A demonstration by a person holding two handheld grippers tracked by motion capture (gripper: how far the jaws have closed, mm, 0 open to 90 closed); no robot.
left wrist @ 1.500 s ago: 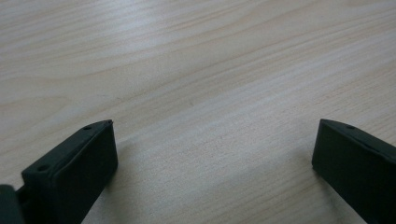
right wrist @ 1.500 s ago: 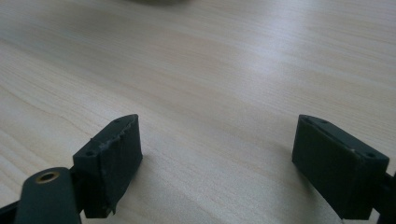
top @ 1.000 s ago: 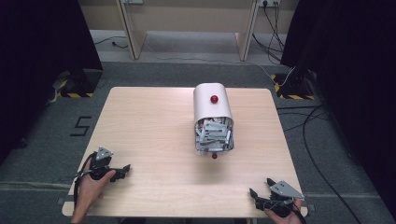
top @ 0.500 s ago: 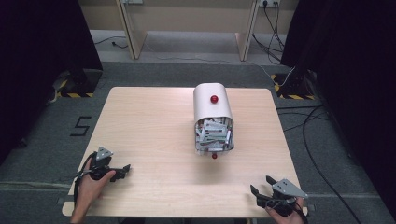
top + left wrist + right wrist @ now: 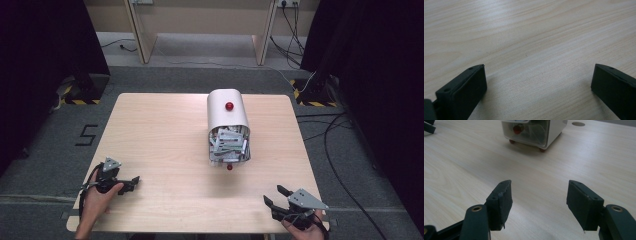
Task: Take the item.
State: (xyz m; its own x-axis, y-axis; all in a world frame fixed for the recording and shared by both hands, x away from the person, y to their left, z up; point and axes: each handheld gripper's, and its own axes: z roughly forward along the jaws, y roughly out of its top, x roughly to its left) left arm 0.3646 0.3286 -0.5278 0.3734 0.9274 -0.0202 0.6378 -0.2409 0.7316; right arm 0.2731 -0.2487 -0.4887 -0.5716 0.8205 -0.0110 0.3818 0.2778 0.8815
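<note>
We hold our left gripper [image 5: 131, 182] low over the near left corner of the table [image 5: 160, 130], its jaws spread wide with only bare wood between them, and our right gripper [image 5: 275, 196] at the near right edge, its jaws apart with nothing between them and just now closing somewhat. Broad open tabletop lies between both grippers and stretches ahead to the white container [image 5: 228, 112], which lies on its side right of the table's centre, well apart from either gripper. Its clear end faces us, showing a pile of small grey metal pieces [image 5: 229, 144] inside. A red knob [image 5: 229, 106] sits on its rounded white shell.
</note>
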